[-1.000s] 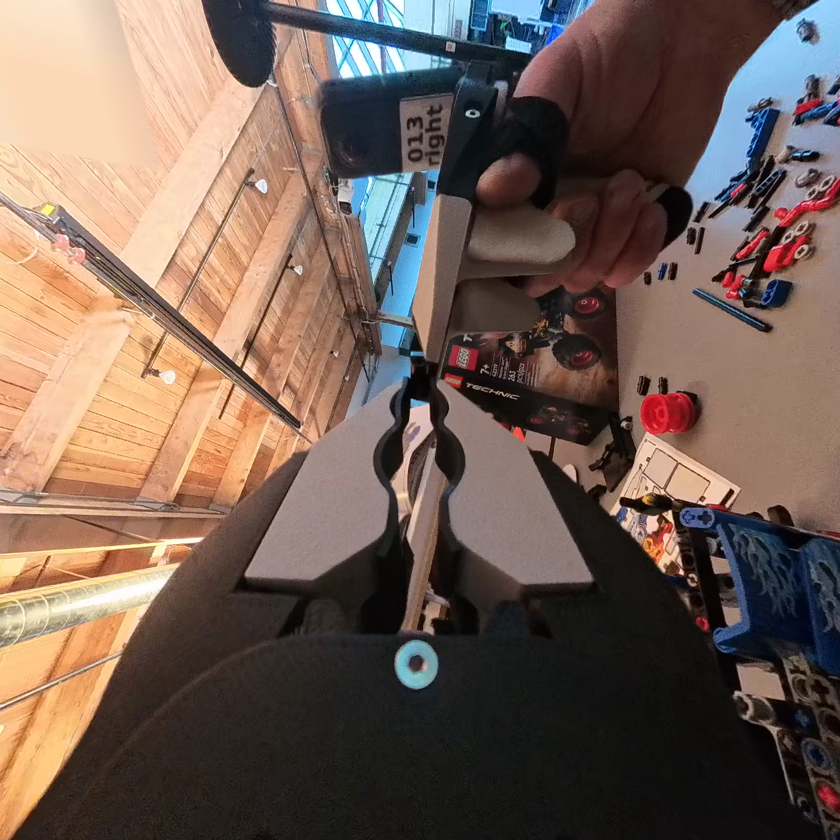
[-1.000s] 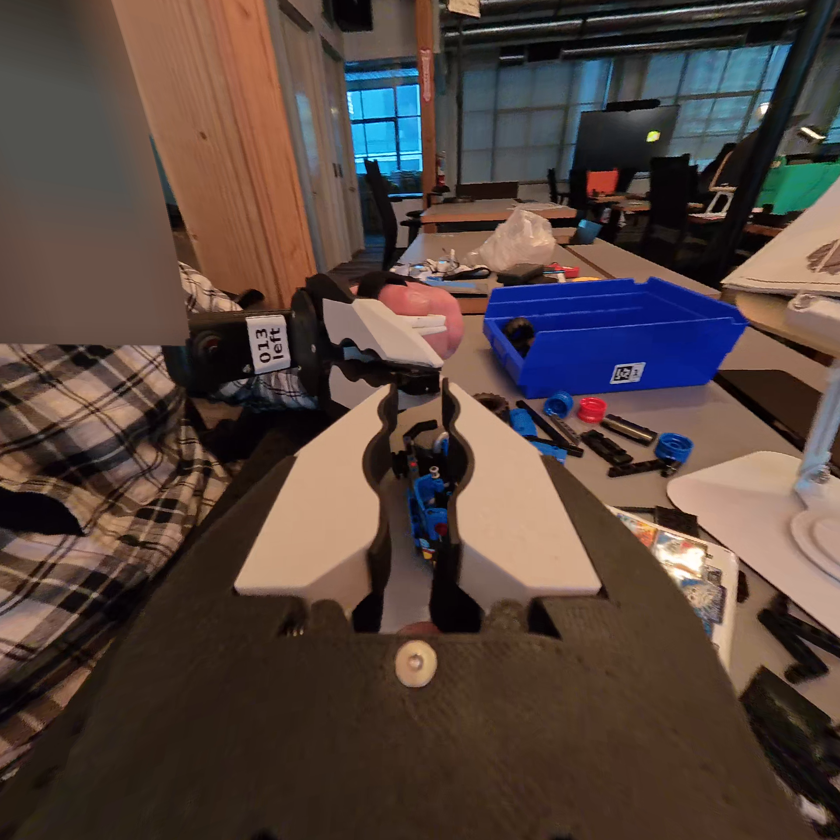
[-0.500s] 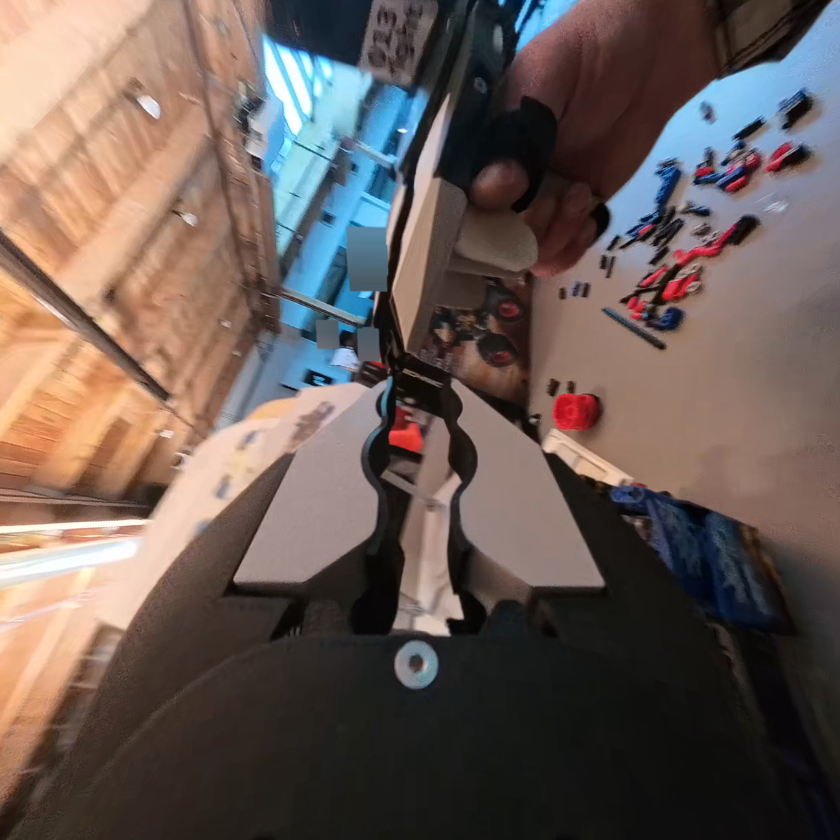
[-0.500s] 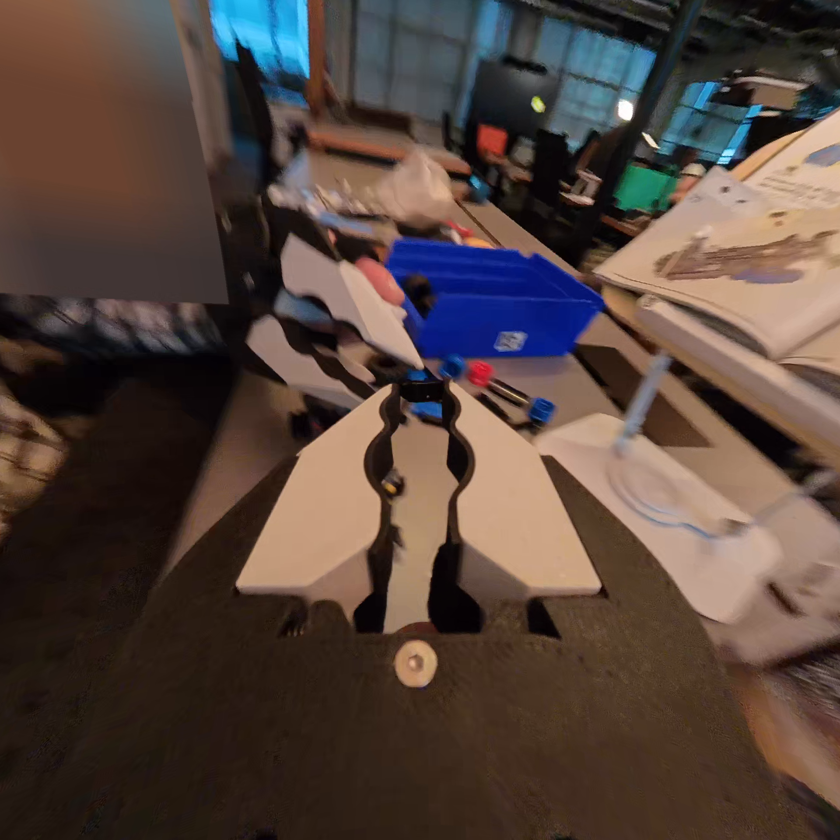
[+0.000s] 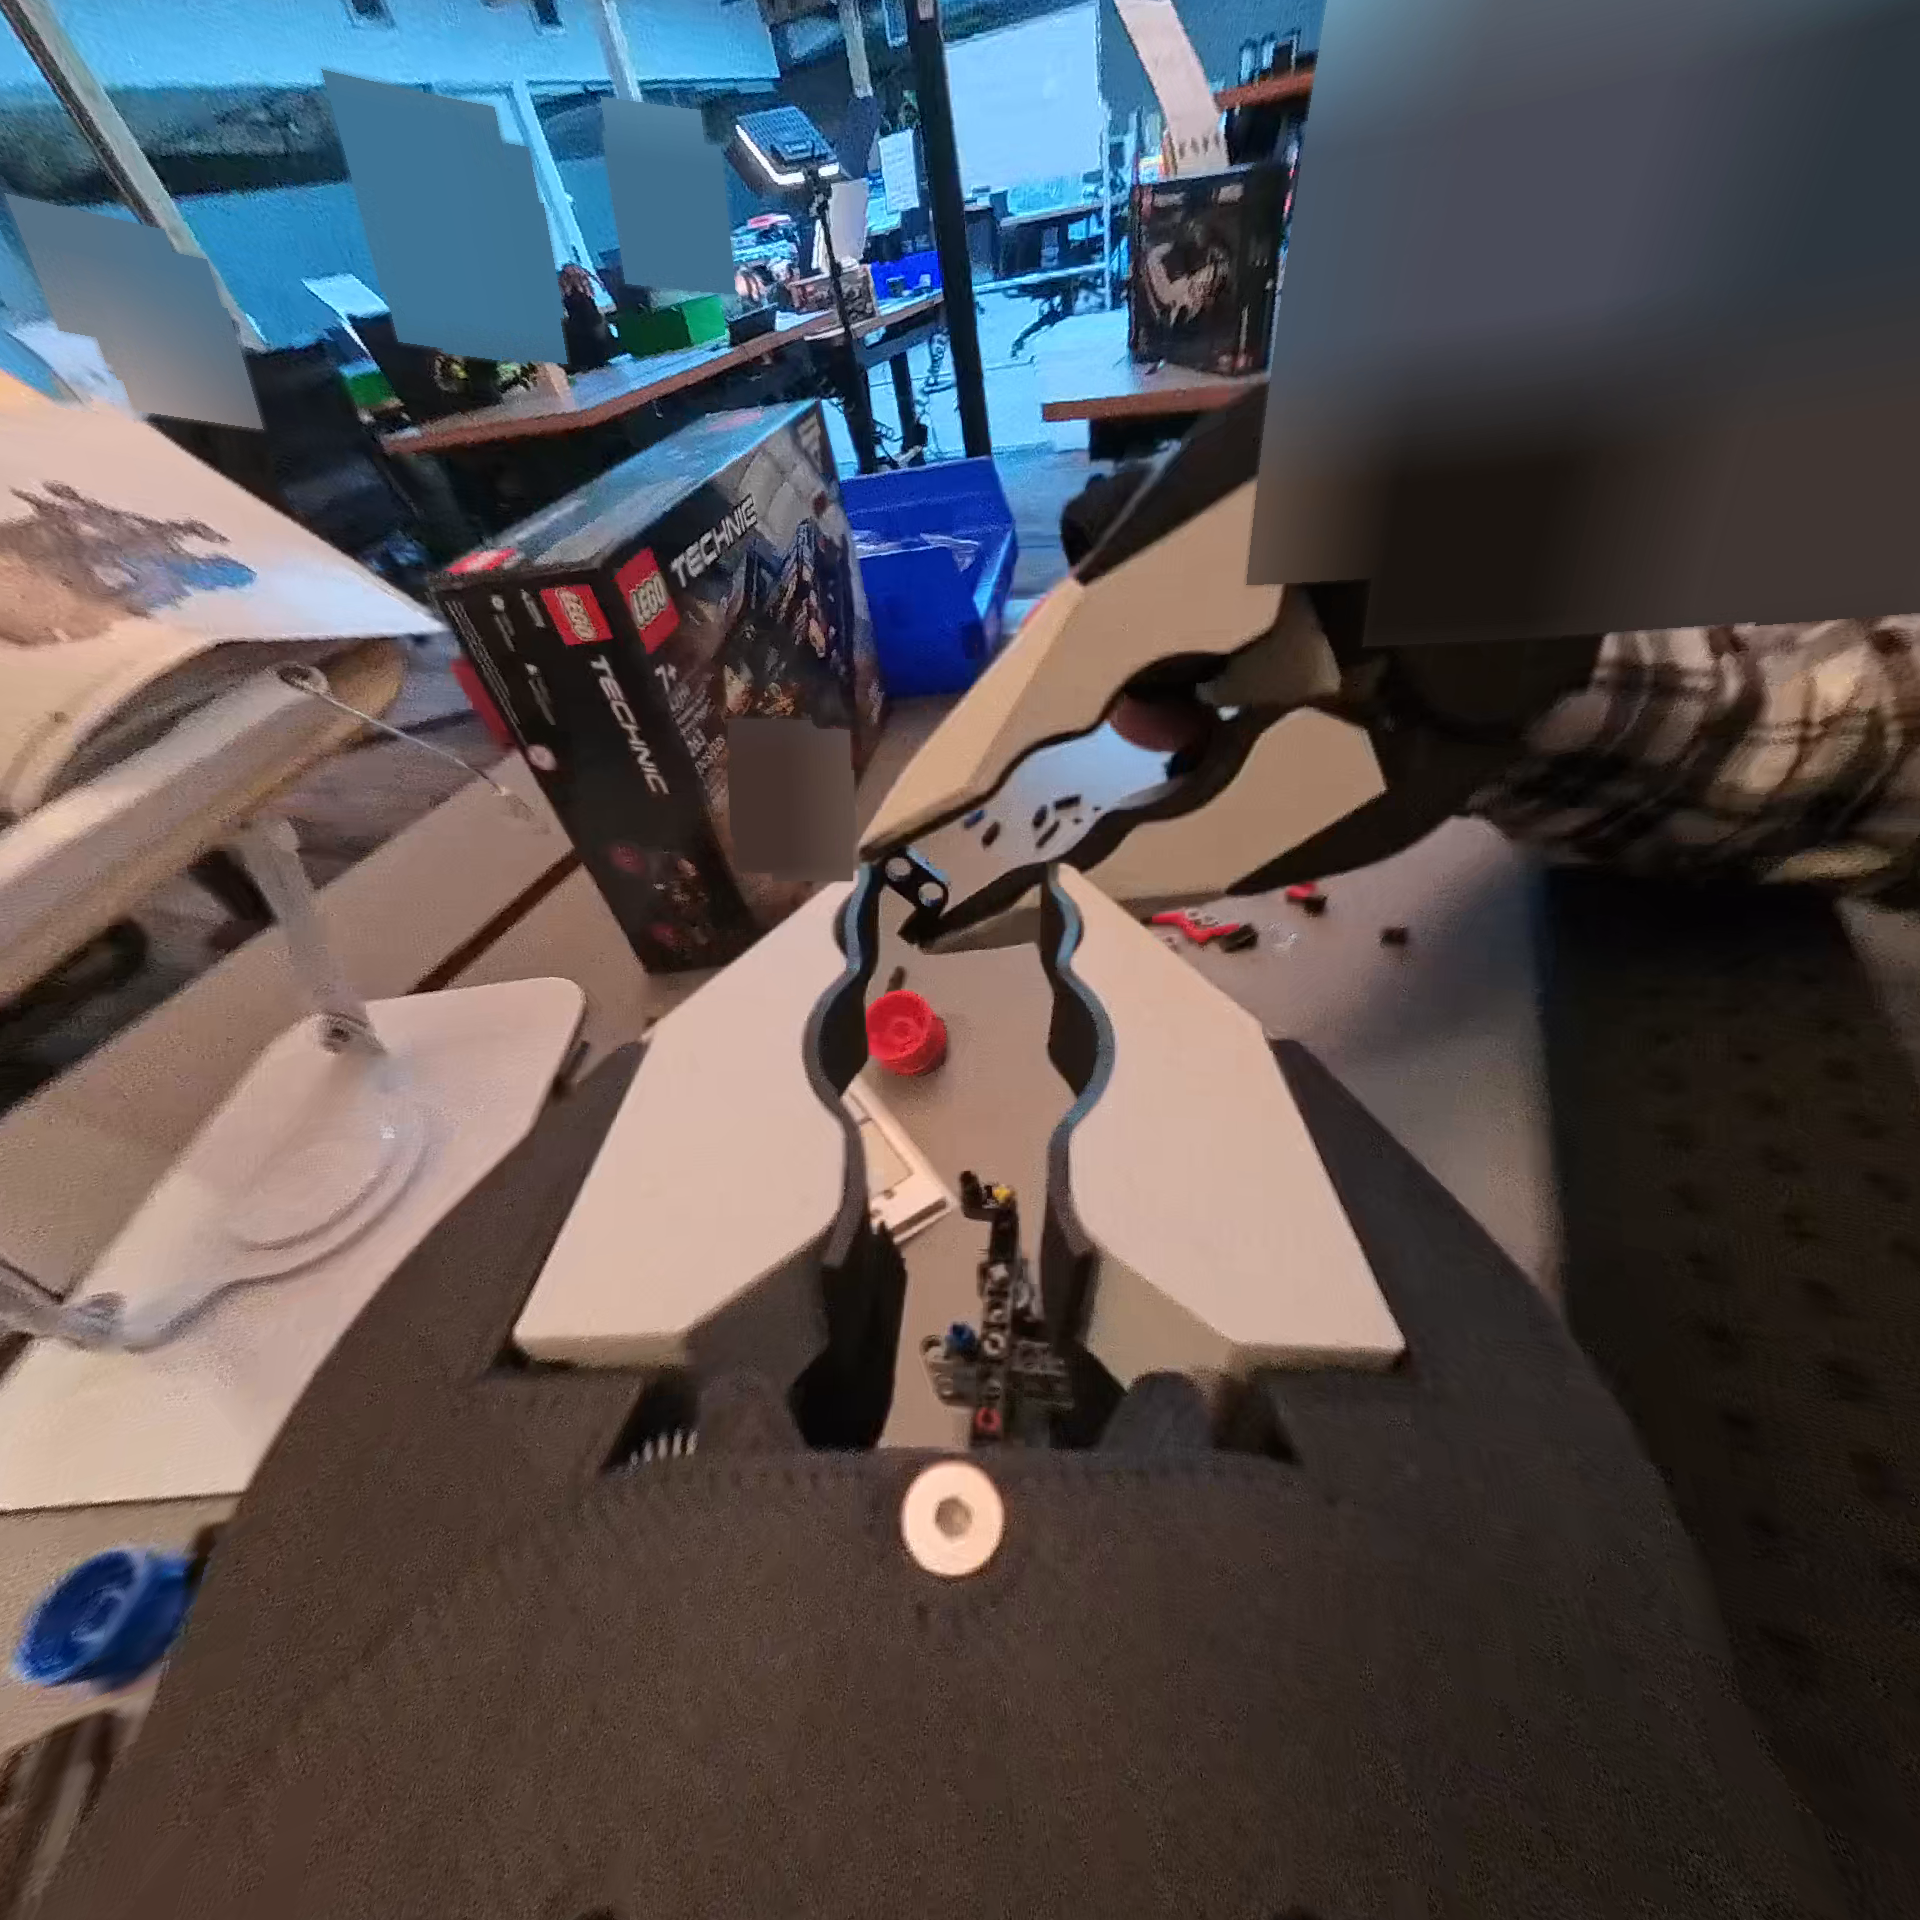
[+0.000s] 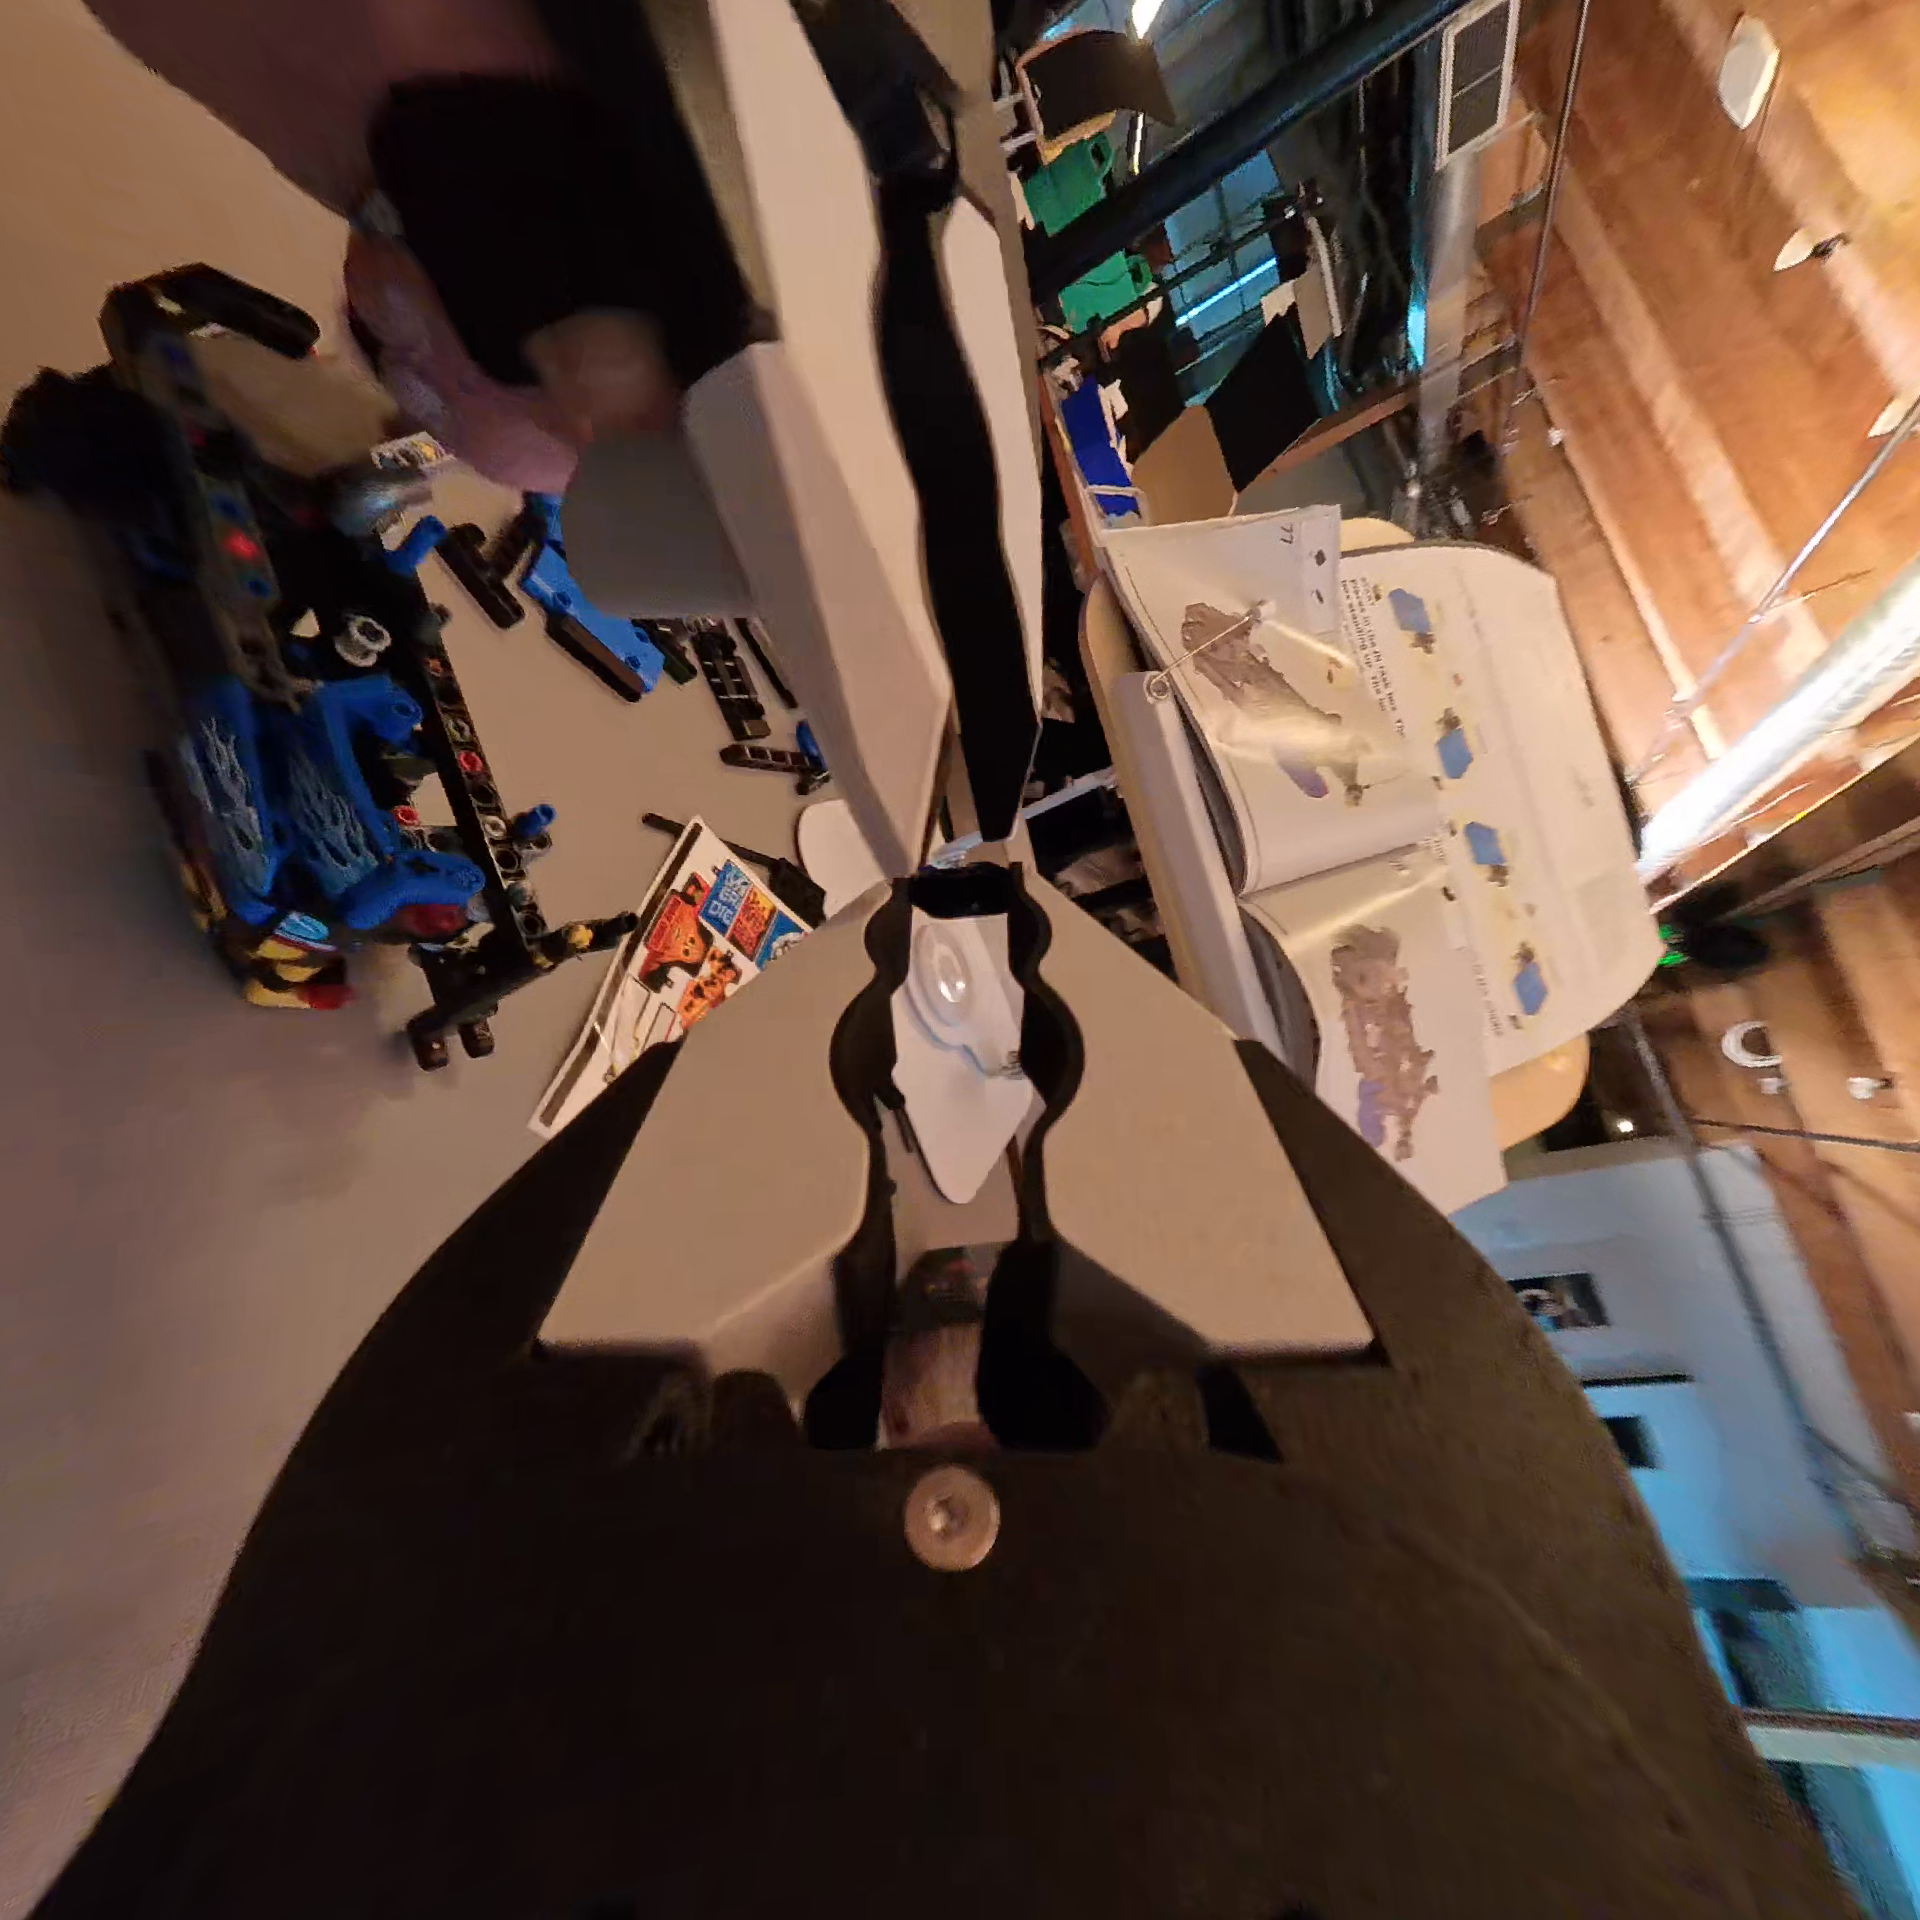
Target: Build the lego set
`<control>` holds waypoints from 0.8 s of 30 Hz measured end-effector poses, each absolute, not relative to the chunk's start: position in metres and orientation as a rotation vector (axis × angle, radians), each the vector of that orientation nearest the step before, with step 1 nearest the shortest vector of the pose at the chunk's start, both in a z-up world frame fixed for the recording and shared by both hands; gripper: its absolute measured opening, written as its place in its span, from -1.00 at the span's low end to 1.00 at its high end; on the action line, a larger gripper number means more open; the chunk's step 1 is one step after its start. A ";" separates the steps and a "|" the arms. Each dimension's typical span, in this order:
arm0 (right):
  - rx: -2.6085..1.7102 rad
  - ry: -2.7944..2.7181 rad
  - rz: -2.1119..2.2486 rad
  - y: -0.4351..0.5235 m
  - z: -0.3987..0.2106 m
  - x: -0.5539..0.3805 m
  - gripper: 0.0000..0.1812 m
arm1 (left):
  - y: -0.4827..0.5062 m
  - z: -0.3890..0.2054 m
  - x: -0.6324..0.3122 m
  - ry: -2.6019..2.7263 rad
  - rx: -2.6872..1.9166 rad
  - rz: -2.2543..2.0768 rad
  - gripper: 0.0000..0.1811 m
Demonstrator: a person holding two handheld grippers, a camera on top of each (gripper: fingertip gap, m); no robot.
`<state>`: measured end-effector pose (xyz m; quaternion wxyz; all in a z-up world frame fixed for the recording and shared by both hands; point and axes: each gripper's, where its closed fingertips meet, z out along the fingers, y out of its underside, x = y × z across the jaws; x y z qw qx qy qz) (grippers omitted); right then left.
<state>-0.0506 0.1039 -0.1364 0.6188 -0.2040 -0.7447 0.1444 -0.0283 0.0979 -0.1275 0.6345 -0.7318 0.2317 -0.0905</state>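
Note:
My right gripper (image 6: 958, 900) is shut on a small black lego piece (image 6: 968, 886) held across its fingertips. In the left wrist view the right gripper (image 5: 900, 902) comes in from the upper right, and the black piece (image 5: 918, 879) sits just beside my left gripper's left fingertip. My left gripper (image 5: 956, 894) is open and holds nothing; in the right wrist view the left gripper (image 6: 951, 831) points tip to tip at the right one. The blue and black truck model (image 6: 312, 779) lies on the grey table (image 6: 260, 1195); part of it shows between my left fingers (image 5: 997, 1330).
A red wheel hub (image 5: 906, 1031) lies ahead, with the lego box (image 5: 675, 707) and a blue bin (image 5: 925, 582) behind it. An open instruction booklet (image 6: 1403, 779) rests on a white stand (image 5: 312, 1143). A sticker sheet (image 6: 707, 945) and loose blue and black pieces (image 6: 623, 644) lie nearby. Left and right tips are no more than a few centimetres apart.
Both grippers have swung round, so both views have rotated. My left gripper has opened wide. The black piece stays in the right gripper's tips.

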 end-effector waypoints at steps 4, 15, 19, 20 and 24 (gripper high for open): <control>-0.401 -1.685 0.214 0.102 -0.134 -0.052 -0.83 | 0.099 -0.132 -0.031 0.459 -1.723 -0.313 -0.68; -0.290 -1.631 0.128 0.090 -0.127 -0.050 -0.83 | 0.094 -0.126 -0.030 0.348 -1.697 -0.621 -0.76; -0.261 -1.622 0.149 0.081 -0.126 -0.050 -0.83 | 0.095 -0.128 -0.027 0.349 -1.693 -0.639 -0.80; -0.263 -1.622 0.160 0.080 -0.125 -0.050 -0.84 | 0.095 -0.128 -0.026 0.349 -1.689 -0.651 -0.82; -0.293 -1.617 0.261 0.078 -0.120 -0.048 -0.84 | 0.093 -0.123 -0.024 0.351 -1.660 -0.700 -0.84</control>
